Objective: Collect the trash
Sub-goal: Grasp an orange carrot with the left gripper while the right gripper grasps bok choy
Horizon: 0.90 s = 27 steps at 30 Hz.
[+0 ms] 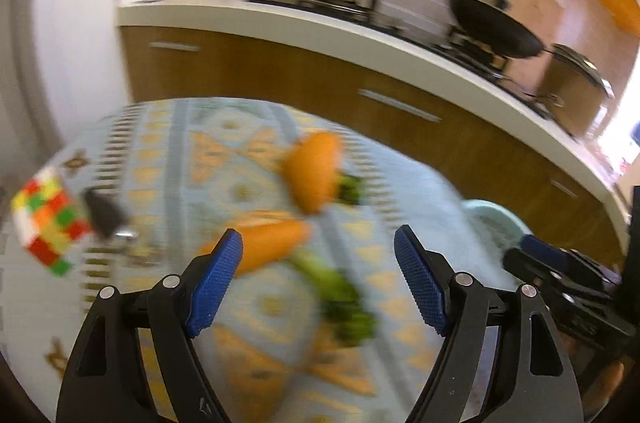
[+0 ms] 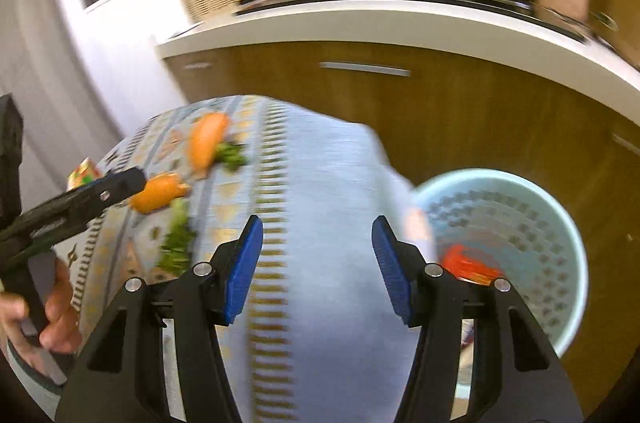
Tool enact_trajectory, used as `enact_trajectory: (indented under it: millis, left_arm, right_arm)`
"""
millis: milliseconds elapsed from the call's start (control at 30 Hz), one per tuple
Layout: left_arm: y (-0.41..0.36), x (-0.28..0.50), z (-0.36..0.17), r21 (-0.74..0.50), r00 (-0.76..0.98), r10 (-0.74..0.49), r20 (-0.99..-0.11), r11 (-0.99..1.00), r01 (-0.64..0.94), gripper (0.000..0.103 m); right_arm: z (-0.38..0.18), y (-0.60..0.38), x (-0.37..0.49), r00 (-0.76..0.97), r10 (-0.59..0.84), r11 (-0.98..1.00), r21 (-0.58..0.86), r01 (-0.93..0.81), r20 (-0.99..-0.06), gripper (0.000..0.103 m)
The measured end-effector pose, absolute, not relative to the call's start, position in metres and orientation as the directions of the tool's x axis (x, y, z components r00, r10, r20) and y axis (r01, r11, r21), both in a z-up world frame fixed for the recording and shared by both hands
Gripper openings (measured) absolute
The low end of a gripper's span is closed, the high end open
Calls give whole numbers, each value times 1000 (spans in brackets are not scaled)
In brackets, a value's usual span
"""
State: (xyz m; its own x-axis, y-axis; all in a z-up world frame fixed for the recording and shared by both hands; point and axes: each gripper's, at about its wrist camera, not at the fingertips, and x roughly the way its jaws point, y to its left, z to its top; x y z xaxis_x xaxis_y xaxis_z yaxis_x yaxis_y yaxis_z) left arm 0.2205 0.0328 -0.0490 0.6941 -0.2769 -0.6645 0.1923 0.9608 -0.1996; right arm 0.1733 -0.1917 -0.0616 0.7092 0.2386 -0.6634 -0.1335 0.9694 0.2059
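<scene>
Cloth: woven, pale blue with tan triangle bands, draped over the worktop.
Carrots: two smooth orange toy carrots with frilly green tops; far carrot at 12 o'clock of the left view, near carrot just past the left pad.
Cube: glossy colour-tiled puzzle cube at 9 o'clock.
Bin: round pale-green plastic basket with perforated wall, at 4 o'clock of the right view beside the worktop; red crumpled trash lies inside.
Left gripper: jaws wide, blue ribbed pads, holding nothing.
Right gripper: jaws wide, empty, above the cloth.
</scene>
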Motion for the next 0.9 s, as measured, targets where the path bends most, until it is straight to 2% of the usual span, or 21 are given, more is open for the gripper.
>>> enact_trajectory:
  millis: [167, 367, 567, 633, 733, 800, 900]
  left_arm:
    - [66, 233, -67, -95, 693, -147, -706, 989, 114, 77]
    - [63, 245, -88, -76, 644, -176, -744, 981, 180, 77]
    - [45, 262, -101, 6, 613, -157, -774, 967, 255, 76]
    - [42, 264, -101, 14, 613, -163, -773, 962, 273, 69]
    - [41, 262, -99, 2, 616, -178, -767, 960, 280, 49]
    - [45, 257, -98, -7, 620, -177, -764, 964, 267, 29]
    - [56, 251, -96, -93, 606, -213, -767, 970, 223, 21]
  right_arm:
    - [-70, -145, 180, 696, 305, 952, 202, -229, -650, 53]
    - [-92, -120, 185, 661, 328, 943, 199, -266, -675, 53]
    - [-104, -127, 191, 641, 360, 933, 252, -257, -678, 53]
    - [-105, -129, 192, 634, 376, 926, 271, -261, -676, 53]
    - [-105, -128, 191, 630, 386, 922, 273, -273, -674, 53]
    - [-104, -126, 189, 632, 387, 922, 267, -280, -671, 53]
    - [-103, -118, 188, 629, 379, 924, 244, -294, -678, 53]
